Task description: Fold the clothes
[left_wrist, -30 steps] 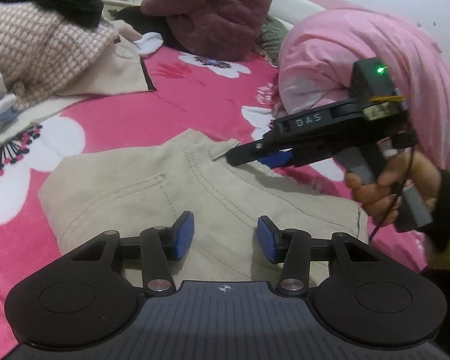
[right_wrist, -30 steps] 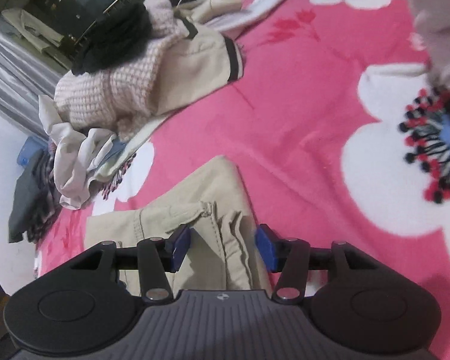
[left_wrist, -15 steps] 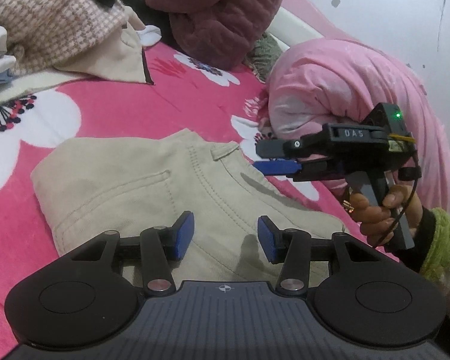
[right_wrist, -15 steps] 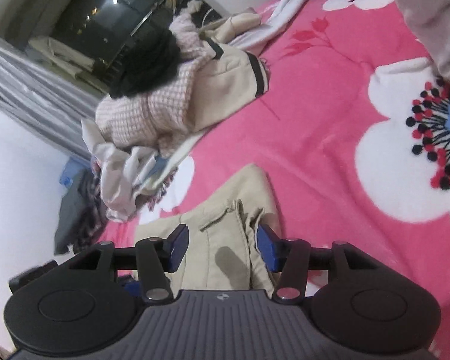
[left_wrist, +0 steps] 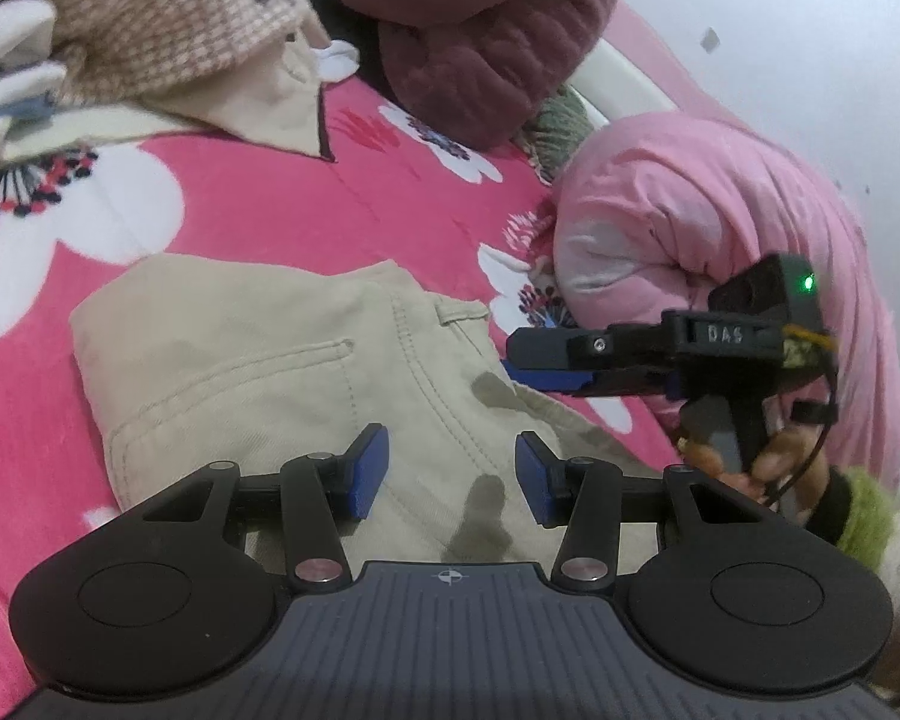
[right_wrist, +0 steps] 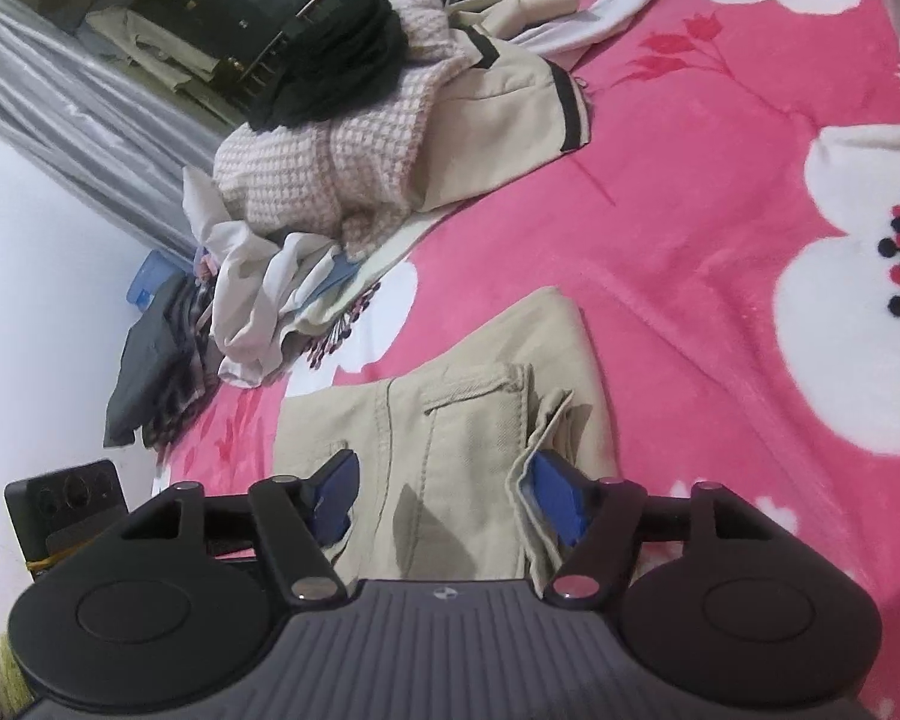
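I'm hovering my left hand-held gripper [left_wrist: 444, 474], jaws partly apart and empty, over the beige trousers [left_wrist: 258, 372] lying folded on the bed [left_wrist: 402, 222]. My right hand-held gripper [right_wrist: 444, 498] has just been opening, holding nothing. Ahead, the clothes pile [right_wrist: 342, 168] is waiting unfolded.

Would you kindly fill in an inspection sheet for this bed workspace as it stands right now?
Surface: pink floral blanket, bare around the trousers.
Job's things: beige trousers folded flat, back pocket up.
Clutter: clothes pile with checked knit and black garment; maroon padded jacket; rolled pink quilt.
Grippers: left gripper open above the trousers; right gripper open, its jaws have just been opening, trouser fabric between them, unpinched.
Cables: thin black cable on the right gripper's handle.
Surroundings: white wall, grey curtain, dark window.
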Available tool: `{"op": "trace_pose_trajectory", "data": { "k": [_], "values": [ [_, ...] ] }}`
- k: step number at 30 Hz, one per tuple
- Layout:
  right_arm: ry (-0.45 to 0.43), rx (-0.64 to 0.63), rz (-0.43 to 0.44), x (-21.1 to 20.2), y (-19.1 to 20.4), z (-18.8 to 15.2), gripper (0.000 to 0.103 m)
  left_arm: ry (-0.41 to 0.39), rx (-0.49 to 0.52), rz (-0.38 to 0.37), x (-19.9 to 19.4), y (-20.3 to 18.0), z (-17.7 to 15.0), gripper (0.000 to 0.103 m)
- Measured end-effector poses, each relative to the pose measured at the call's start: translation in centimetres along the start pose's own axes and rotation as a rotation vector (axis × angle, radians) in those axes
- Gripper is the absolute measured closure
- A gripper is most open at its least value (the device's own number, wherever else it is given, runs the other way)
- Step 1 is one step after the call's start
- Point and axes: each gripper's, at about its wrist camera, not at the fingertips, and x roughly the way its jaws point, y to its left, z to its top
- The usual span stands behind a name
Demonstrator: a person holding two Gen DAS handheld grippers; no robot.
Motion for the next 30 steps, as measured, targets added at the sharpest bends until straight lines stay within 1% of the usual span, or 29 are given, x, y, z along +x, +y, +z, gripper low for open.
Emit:
{"op": "trace_pose_trajectory", "data": {
  "k": [1, 5, 6, 7, 9, 11, 13, 15, 18, 19, 20, 22, 24, 25, 27, 28, 29, 30],
  "values": [
    [-0.008, -0.023, 0.013, -0.3, 0.4, -0.1, 0.043, -0.001, -0.026, -0.009, -0.1, 0.2, 0.2, 0.056],
    [-0.026, -0.116, 0.044, -1.4, 1.9, -0.9, 0.043, -0.019, -0.142, -0.052, -0.7, 1.5, 1.5, 0.056],
    [-0.025, -0.134, 0.054, -1.6, 2.2, -1.2, 0.044, -0.017, -0.156, -0.061, -0.6, 1.6, 2.0, 0.056],
    [-0.021, -0.153, 0.082, -1.6, 2.6, -1.5, 0.053, -0.014, -0.170, -0.070, -0.5, 1.7, 2.5, 0.055],
    [-0.014, -0.200, 0.128, -1.6, 3.6, -2.1, 0.053, 0.006, -0.165, -0.077, 0.3, 1.3, 3.7, 0.053],
    [-0.006, -0.303, 0.080, -1.2, 5.4, -2.9, 0.053, 0.036, -0.124, -0.073, 1.2, 0.2, 4.8, 0.051],
    [-0.001, -0.344, 0.061, -1.1, 6.1, -3.3, 0.053, 0.046, -0.070, -0.052, 2.1, -1.0, 5.5, 0.051],
    [-0.009, -0.338, 0.059, -1.6, 5.9, -3.4, 0.052, 0.044, -0.004, -0.026, 2.7, -2.0, 6.0, 0.051],
    [-0.039, -0.289, 0.030, -2.7, 4.5, -2.9, 0.052, 0.021, 0.154, 0.053, 3.3, -3.2, 6.4, 0.051],
    [-0.051, -0.263, 0.014, -3.1, 3.8, -2.7, 0.049, 0.020, 0.197, 0.079, 3.6, -3.4, 6.6, 0.051],
    [-0.063, -0.238, -0.001, -3.4, 3.2, -2.5, 0.047, 0.020, 0.214, 0.099, 3.7, -3.3, 6.7, 0.051],
    [-0.086, -0.177, -0.028, -4.0, 1.7, -1.9, 0.047, 0.020, 0.197, 0.126, 3.6, -2.6, 6.8, 0.051],
    [-0.103, -0.132, -0.055, -4.2, 0.7, -1.4, 0.046, 0.002, 0.148, 0.129, 2.7, -1.8, 6.6, 0.051],
    [-0.107, -0.129, -0.070, -4.1, 0.5, -1.2, 0.046, -0.022, 0.129, 0.140, 1.8, -1.5, 6.3, 0.051],
    [-0.107, -0.150, -0.103, -3.7, 0.6, -0.8, 0.046, -0.075, 0.095, 0.161, -0.3, -1.1, 5.5, 0.051],
    [-0.104, -0.167, -0.106, -3.5, 0.9, -0.7, 0.047, -0.094, 0.078, 0.172, -1.4, -0.7, 5.2, 0.051],
    [-0.099, -0.187, -0.110, -3.2, 1.3, -0.5, 0.049, -0.113, 0.062, 0.183, -2.4, -0.4, 4.8, 0.051],
    [-0.093, -0.208, -0.113, -2.9, 1.7, -0.3, 0.052, -0.118, 0.050, 0.207, -3.3, 0.0, 4.3, 0.051]
  ]
}}
